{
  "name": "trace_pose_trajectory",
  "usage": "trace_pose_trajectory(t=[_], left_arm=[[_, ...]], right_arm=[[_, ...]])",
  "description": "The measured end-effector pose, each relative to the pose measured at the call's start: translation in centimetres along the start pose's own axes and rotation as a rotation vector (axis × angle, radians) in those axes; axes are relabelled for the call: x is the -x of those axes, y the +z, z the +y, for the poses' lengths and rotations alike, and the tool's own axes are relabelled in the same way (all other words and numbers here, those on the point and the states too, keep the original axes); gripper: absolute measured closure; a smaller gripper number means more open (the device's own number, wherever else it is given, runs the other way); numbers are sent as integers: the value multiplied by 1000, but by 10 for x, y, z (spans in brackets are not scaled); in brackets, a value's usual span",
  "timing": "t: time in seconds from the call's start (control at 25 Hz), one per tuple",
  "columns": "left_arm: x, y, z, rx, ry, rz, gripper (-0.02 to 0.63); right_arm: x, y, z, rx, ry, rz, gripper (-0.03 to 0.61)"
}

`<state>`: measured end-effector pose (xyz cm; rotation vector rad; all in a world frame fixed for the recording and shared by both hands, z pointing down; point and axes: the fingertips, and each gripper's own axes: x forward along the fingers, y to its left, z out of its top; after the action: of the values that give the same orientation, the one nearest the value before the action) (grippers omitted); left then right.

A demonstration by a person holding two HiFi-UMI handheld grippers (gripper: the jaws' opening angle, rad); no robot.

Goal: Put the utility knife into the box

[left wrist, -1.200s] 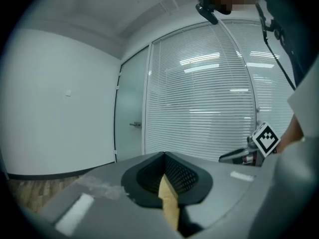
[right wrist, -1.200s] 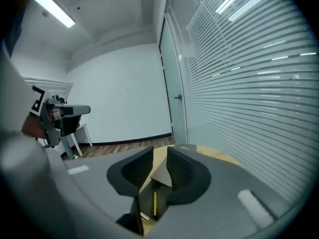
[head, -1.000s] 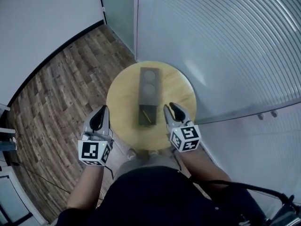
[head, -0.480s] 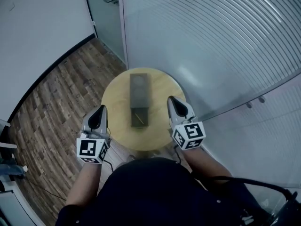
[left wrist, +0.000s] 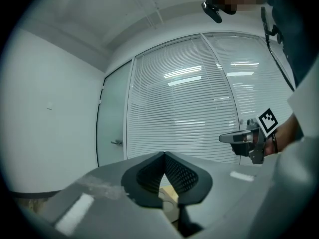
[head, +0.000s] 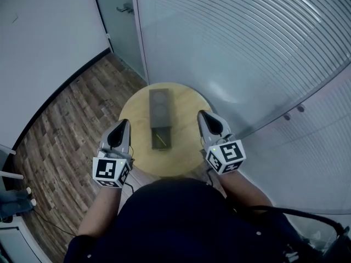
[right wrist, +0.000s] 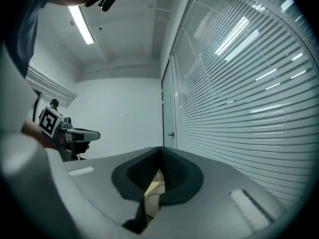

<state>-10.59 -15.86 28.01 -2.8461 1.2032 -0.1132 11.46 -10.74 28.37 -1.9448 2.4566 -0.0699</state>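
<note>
A long dark box (head: 159,114) lies on the round wooden table (head: 189,147). Its near end is uncovered, and the yellow utility knife (head: 160,140) rests inside it. My left gripper (head: 124,123) hovers over the table's left edge, shut and empty. My right gripper (head: 202,115) hovers over the right edge, also shut with nothing in it. Both grippers are level with the box's near end and apart from it. In the left gripper view the jaws (left wrist: 163,156) meet at their tips, and the right gripper (left wrist: 239,137) shows off to the side. The right gripper view shows closed jaws (right wrist: 160,151) and the left gripper (right wrist: 82,133).
A glass wall with horizontal blinds (head: 247,48) curves behind and to the right of the table. A glass door with a handle (head: 125,8) stands at the back left beside a white wall (head: 44,43). Wood-plank floor (head: 71,114) lies to the left.
Both grippers have drawn back from the box to the table's sides. The right gripper's jaws have closed. The head view has pulled up, so the table looks smaller.
</note>
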Motion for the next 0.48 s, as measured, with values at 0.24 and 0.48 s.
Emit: trace_pose_trajectory(t=[0.24,0.48], left_arm=[[6,-1,-4,5,15,4,611],[15,0,-5,13,27,4,611]], right_arm=[[4,1,6,6,21,-4,571],[5,2,13,6,35,-4,571]])
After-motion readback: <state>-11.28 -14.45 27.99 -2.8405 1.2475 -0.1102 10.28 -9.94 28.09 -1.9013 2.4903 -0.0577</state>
